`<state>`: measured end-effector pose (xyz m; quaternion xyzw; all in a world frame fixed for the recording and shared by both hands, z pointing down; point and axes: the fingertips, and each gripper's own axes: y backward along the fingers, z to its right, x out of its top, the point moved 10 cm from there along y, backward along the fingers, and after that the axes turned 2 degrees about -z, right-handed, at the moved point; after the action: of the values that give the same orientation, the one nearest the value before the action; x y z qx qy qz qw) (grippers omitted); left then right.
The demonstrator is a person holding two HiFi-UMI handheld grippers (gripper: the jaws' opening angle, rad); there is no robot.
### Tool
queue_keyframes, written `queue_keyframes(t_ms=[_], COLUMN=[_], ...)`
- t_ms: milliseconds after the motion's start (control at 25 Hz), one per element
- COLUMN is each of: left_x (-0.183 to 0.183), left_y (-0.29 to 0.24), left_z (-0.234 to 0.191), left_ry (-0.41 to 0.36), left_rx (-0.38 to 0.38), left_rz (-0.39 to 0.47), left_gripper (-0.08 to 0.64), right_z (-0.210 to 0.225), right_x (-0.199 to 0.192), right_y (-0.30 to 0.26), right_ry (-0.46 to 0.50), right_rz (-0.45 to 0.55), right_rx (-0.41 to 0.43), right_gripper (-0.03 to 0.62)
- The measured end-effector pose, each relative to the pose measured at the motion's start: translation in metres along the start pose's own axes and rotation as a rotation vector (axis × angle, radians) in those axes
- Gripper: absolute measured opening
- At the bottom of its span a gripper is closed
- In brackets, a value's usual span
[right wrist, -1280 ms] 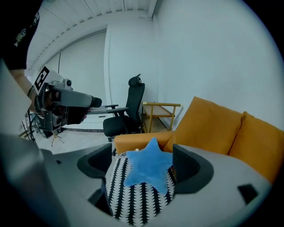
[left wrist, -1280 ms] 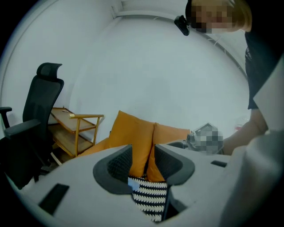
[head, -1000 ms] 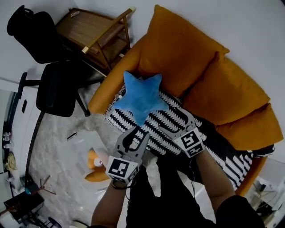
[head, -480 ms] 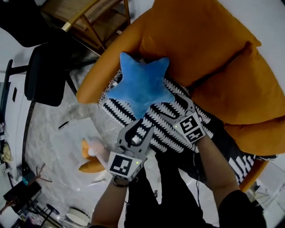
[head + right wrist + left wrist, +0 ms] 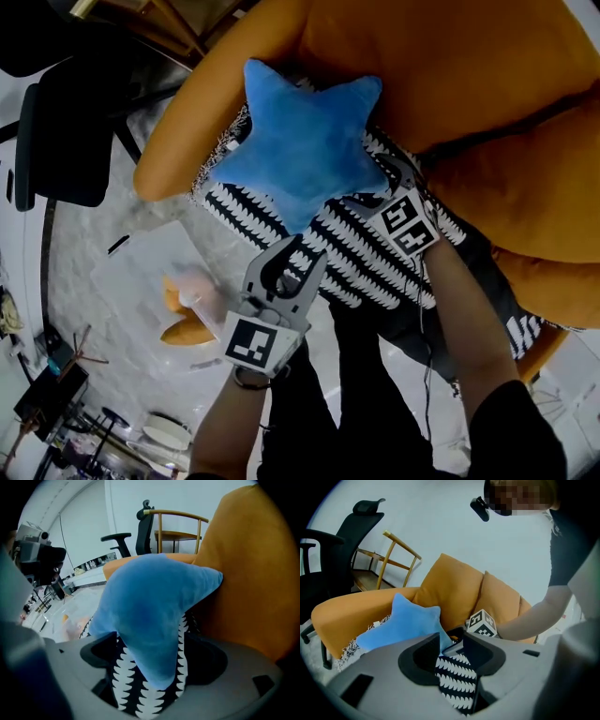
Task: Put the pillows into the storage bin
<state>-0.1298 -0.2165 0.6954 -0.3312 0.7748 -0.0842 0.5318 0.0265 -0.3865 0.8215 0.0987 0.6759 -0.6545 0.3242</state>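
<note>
The sofa back (image 5: pixel 450 66) and armrest (image 5: pixel 169 141) wall in the star pillow (image 5: pixel 300 141) behind and at left, a black chair (image 5: pixel 61 141) stands beyond, and the near floor (image 5: pixel 84 309) lies open.

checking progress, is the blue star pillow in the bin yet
Out: the blue star pillow lies in the open on top of the striped pillow, by the orange sofa.
</note>
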Motion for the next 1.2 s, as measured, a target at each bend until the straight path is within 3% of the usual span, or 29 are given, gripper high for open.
queue_keyframes(t_ms=[200,360,680,1200], left_x=[-0.009,-0.010,-0.006,0.040], left_y=[-0.001,0.005,0.026,0.083], left_z=[-0.008,-0.011,-0.009,0.025], left_ry=[0.009,0.022,0.018,-0.037], left_rx=[-0.012,-0.007,0.006,-0.014], left_rz=[-0.012,-0.004,0.019,0.106], left_gripper=[0.143,0.143,0.143,0.143], right_z=[-0.002,-0.001,-0.027,-0.077], right_x=[-0.001,0.000,0.013,0.040], right_y=[-0.030,-0.034,-0.012,0.085], right_ry=[0.144,0.146,0.168,0.037], right_rz=[-0.106,-0.120,-0.114,-0.084], right_rx=[0.008,0.001,-0.053,-0.065], right_gripper=[0.460,0.442,0.281,0.227])
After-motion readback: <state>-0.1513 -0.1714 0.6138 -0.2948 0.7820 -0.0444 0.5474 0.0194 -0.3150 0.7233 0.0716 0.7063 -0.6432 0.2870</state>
